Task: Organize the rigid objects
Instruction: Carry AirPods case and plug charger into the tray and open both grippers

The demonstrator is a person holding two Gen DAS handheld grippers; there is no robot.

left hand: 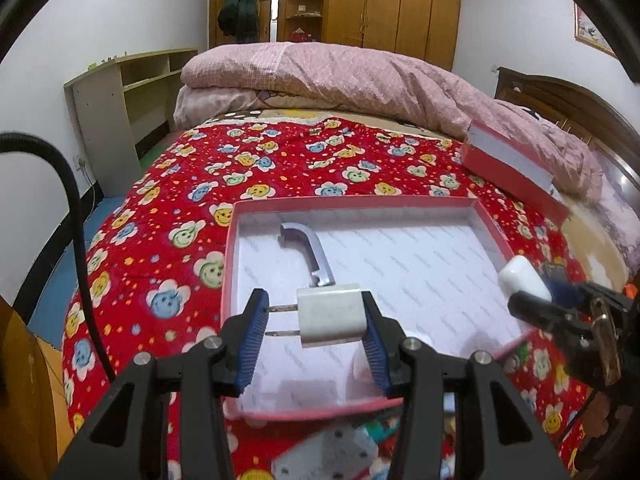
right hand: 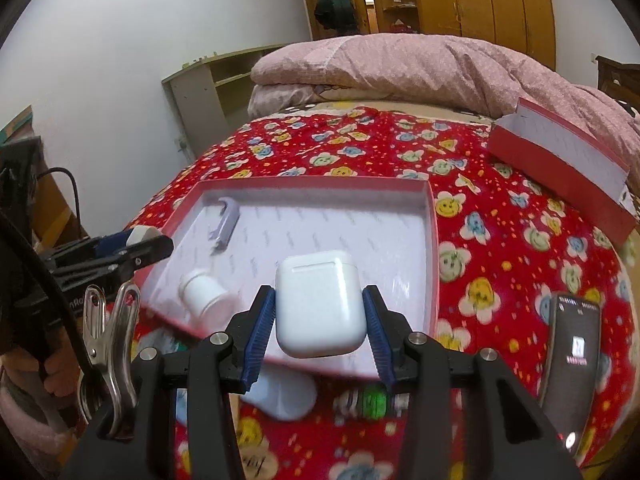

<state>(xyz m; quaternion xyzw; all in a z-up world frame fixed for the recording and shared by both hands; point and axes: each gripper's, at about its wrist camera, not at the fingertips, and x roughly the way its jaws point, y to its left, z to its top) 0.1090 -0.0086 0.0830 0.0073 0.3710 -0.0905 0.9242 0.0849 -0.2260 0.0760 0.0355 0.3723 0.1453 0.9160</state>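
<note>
Two black handheld grippers with blue ribbed pads hang tilted downward over the shallow red-rimmed cardboard tray (left hand: 486,216). The left gripper (left hand: 316,320) clamps a white wall charger (left hand: 332,316); the right gripper (right hand: 320,320), at the tray's right side, clamps a white earbud case (right hand: 320,304).

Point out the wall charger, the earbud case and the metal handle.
wall charger (left hand: 332,316), left wrist view, white body.
earbud case (right hand: 320,304), right wrist view, front face.
metal handle (left hand: 306,250), left wrist view, mid bar.
</note>
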